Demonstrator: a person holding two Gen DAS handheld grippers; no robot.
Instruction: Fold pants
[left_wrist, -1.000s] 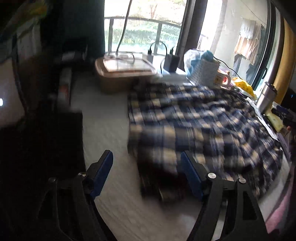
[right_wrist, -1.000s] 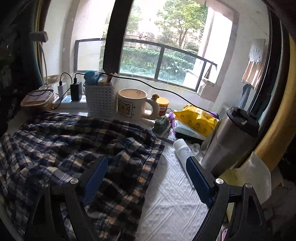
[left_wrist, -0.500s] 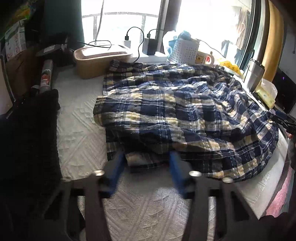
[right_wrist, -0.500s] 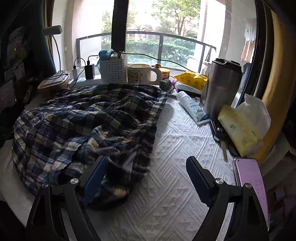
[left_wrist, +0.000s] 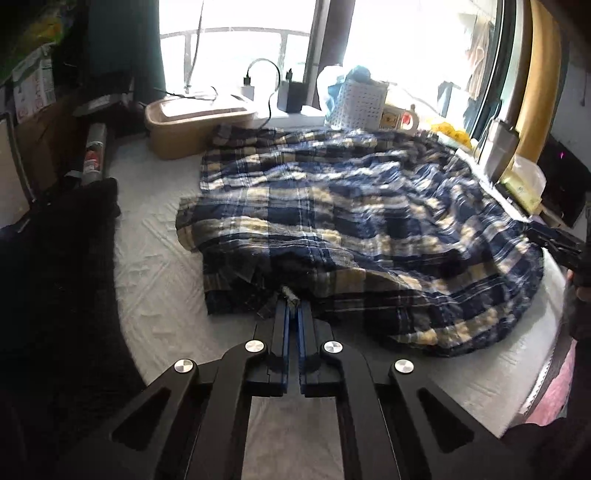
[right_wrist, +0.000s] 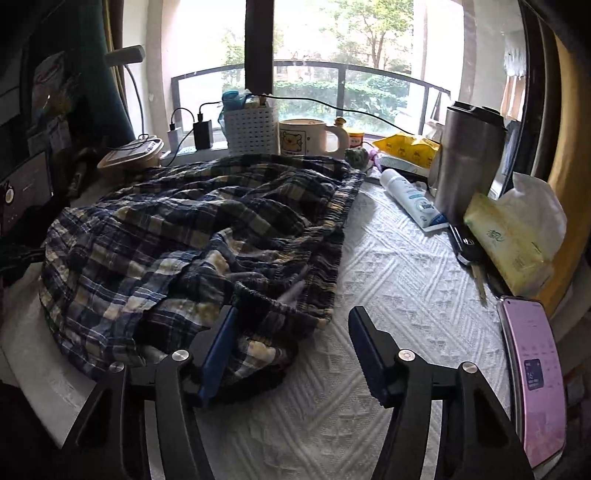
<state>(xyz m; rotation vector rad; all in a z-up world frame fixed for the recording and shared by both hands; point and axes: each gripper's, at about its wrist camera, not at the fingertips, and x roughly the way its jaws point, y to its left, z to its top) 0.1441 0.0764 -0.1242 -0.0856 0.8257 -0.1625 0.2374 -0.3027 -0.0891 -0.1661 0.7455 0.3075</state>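
The plaid pants (left_wrist: 354, 229), a soft crinkled cotton in navy, cream and white checks, lie in a rumpled heap across the middle of the bench (right_wrist: 406, 295), which is covered by a white cloth quilted in raised diamond and zigzag patterns. The left gripper (left_wrist: 293, 304) has its blue-lined jaws pressed together at the near hem of the pants, pinching a small pale cord end or tag that sticks out at the tips. The right gripper (right_wrist: 291, 328) has just been closing and stands half open, its left blue pad against the gathered elastic waistband while the other jaw hovers over bare cloth, so the pants are between the jaws but not clamped. Along the window side stand a white perforated plastic basket (right_wrist: 253, 127), a cream ceramic mug (right_wrist: 306, 136) and a tall brushed-steel tumbler (right_wrist: 467, 155). A white tube (right_wrist: 410, 201) lies flat, beside a soft tissue pack (right_wrist: 509, 240) and a pink phone (right_wrist: 532, 376).
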